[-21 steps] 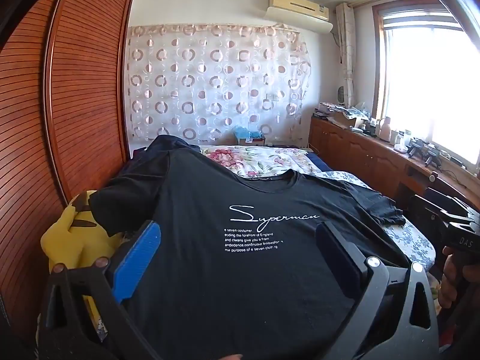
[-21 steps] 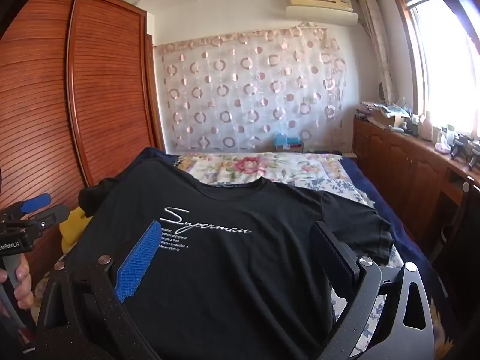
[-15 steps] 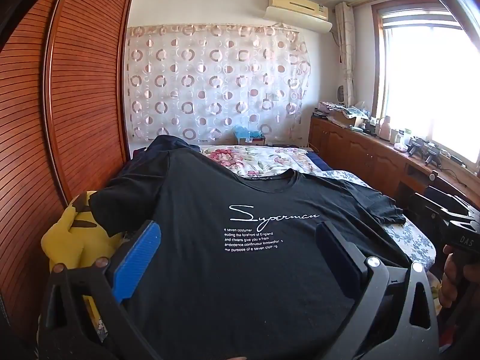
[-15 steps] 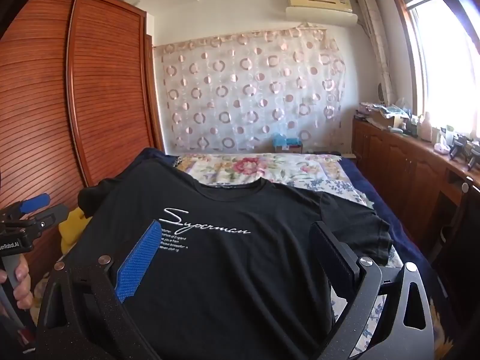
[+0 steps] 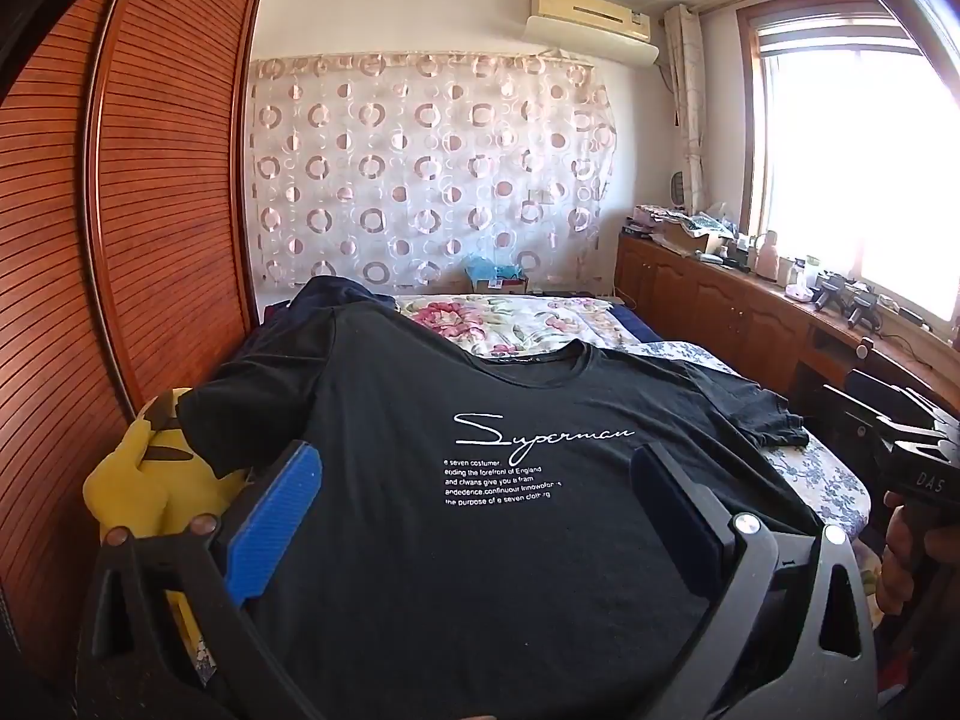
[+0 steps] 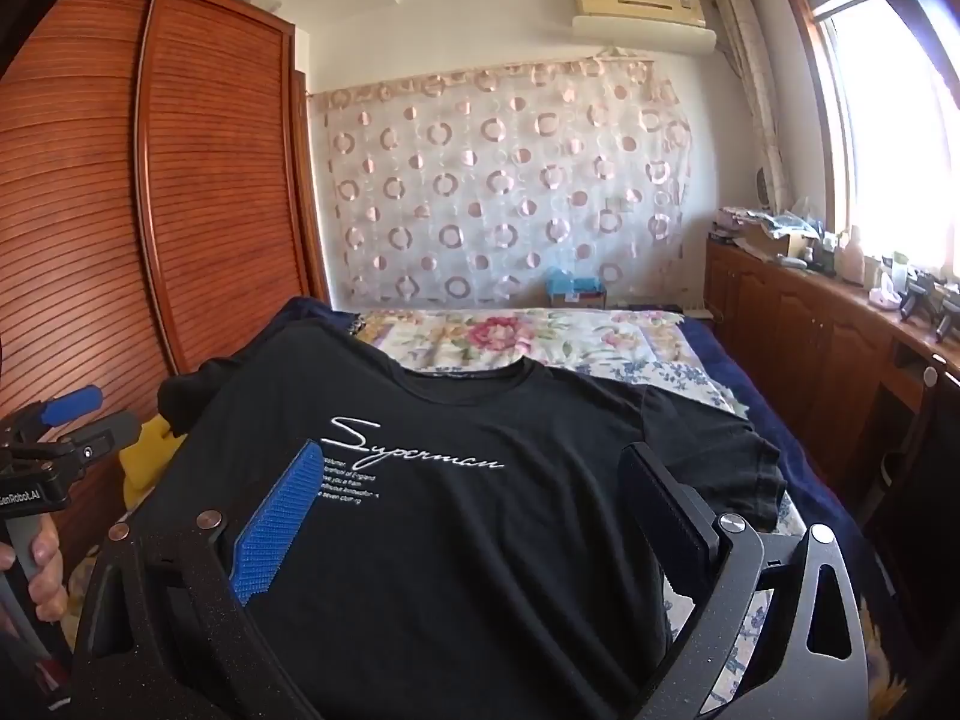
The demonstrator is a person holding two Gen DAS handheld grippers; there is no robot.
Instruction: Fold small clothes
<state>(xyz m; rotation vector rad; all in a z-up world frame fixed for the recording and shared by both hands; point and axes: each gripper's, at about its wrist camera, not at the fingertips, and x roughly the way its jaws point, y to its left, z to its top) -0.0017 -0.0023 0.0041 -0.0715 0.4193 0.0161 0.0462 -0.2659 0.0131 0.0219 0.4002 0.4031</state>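
A black T-shirt (image 5: 480, 516) with white "Superman" lettering lies spread flat, front up, on the bed (image 5: 528, 324), collar away from me. My left gripper (image 5: 474, 474) hovers open above its lower left part, nothing between the blue pads. In the right wrist view the same T-shirt (image 6: 456, 528) fills the foreground, and my right gripper (image 6: 474, 468) stands open over its lower right part. Each gripper shows at the edge of the other's view, held by a hand: the right gripper (image 5: 918, 450) and the left gripper (image 6: 54, 420).
A yellow plush toy (image 5: 144, 468) lies at the shirt's left sleeve beside the wooden wardrobe (image 5: 120, 240). A dark garment (image 5: 324, 294) is heaped at the far left of the bed. A wooden counter (image 5: 780, 312) with clutter runs under the window on the right.
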